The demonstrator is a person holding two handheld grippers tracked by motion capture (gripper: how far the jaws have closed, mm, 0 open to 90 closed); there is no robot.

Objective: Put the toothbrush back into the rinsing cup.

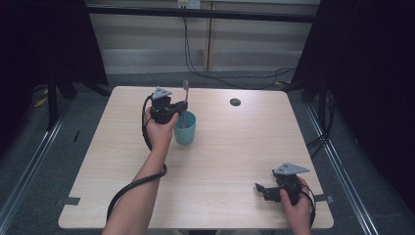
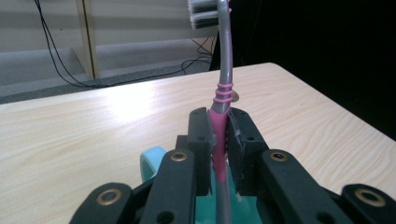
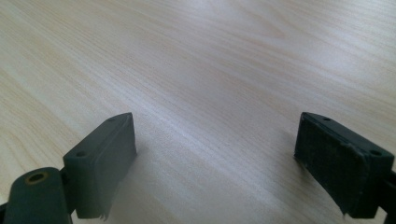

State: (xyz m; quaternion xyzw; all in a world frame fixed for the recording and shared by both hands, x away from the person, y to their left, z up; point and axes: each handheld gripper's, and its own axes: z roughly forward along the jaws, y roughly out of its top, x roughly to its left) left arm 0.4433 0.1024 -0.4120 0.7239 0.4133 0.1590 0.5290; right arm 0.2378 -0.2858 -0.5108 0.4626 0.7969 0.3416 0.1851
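A pink and grey toothbrush (image 1: 185,100) stands upright with its bristled head up and its lower end inside a teal cup (image 1: 185,129) on the wooden table (image 1: 225,147). My left gripper (image 1: 182,108) is shut on the toothbrush's pink handle (image 2: 218,135) just above the cup (image 2: 152,161). The pads press on the handle from both sides. My right gripper (image 1: 262,188) rests low at the table's near right corner, held by a hand. Its jaws stand wide apart over bare wood (image 3: 215,93) with nothing between them.
A small dark round grommet (image 1: 235,102) sits in the table top at the far right. Black cables (image 1: 205,73) run along the floor and wall behind the table. Dark curtains hang at both sides. A wide stretch of table lies between the two grippers.
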